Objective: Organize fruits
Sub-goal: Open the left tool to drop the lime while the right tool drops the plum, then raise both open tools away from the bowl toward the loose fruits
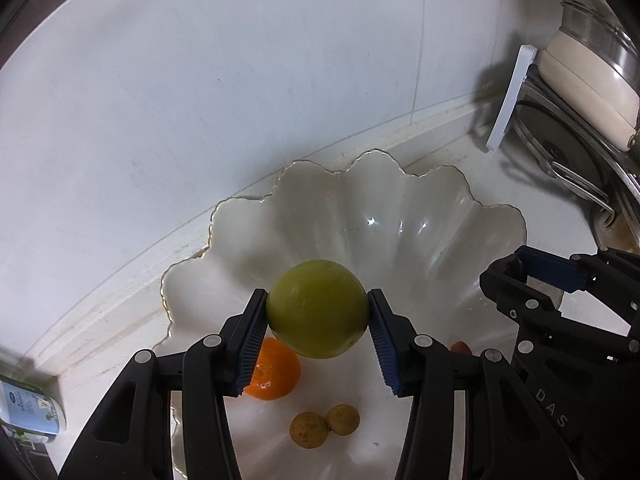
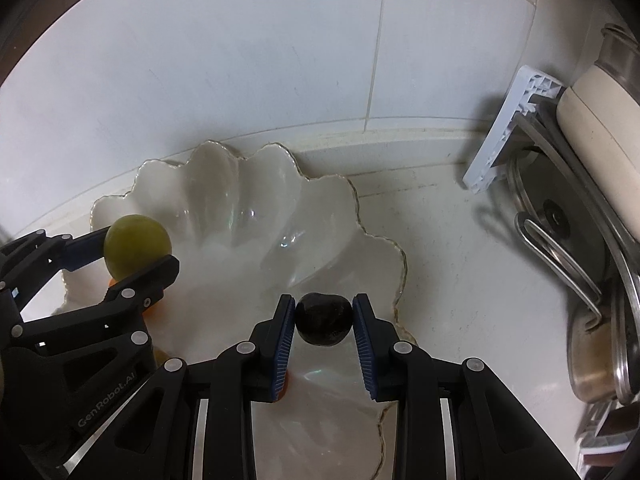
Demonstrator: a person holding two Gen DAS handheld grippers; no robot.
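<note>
My left gripper is shut on a round green fruit and holds it above a white scalloped bowl. In the bowl below lie an orange mandarin and two small brown fruits. My right gripper is shut on a small dark fruit over the bowl's right part. The left gripper with the green fruit shows at the left of the right wrist view. The right gripper shows at the right of the left wrist view.
The bowl stands on a white counter against a white tiled wall. A dish rack with a cream pot, metal lids and a white frame stands at the right. A small labelled container sits at the left.
</note>
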